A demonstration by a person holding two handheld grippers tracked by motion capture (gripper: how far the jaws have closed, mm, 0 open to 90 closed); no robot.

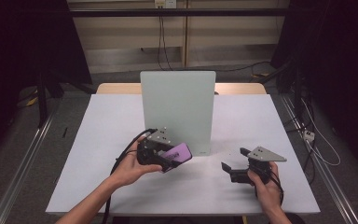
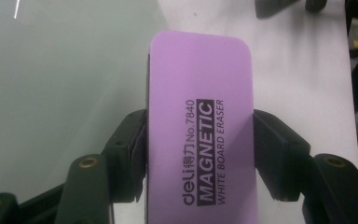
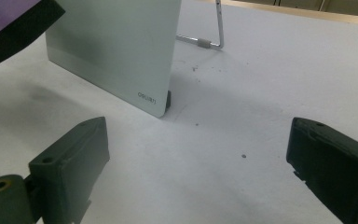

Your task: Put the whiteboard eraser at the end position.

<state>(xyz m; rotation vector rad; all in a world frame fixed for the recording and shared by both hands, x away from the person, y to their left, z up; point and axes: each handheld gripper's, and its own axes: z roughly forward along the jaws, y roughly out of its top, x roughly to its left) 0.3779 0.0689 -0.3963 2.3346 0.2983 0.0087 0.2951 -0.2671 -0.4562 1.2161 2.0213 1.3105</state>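
Your left gripper is clamped on the purple eraser; in the left gripper view both black pads press against the long edges of the eraser, one on each side, at about mid-length of the visible part; the printed face, reading "MAGNETIC WHITE BOARD ERASER", is turned toward that camera. In the high view the eraser sits above the table, off the surface, just in front of the lower left part of the whiteboard; whether its far end touches the board cannot be told from these views. The whiteboard stands upright near the middle of the table, resting on a metal stand at its back; a small logo is printed at its lower corner, as seen in the right gripper view.

Your right gripper rests low over the table to the right of the board, well apart from the eraser; its jaws are spread wide with nothing between them, and bare table surface shows in the gap in the right gripper view. A corner of the eraser shows at the upper left of that view.

Your left hand wraps the body of its gripper from below; your right hand grips its own from behind.
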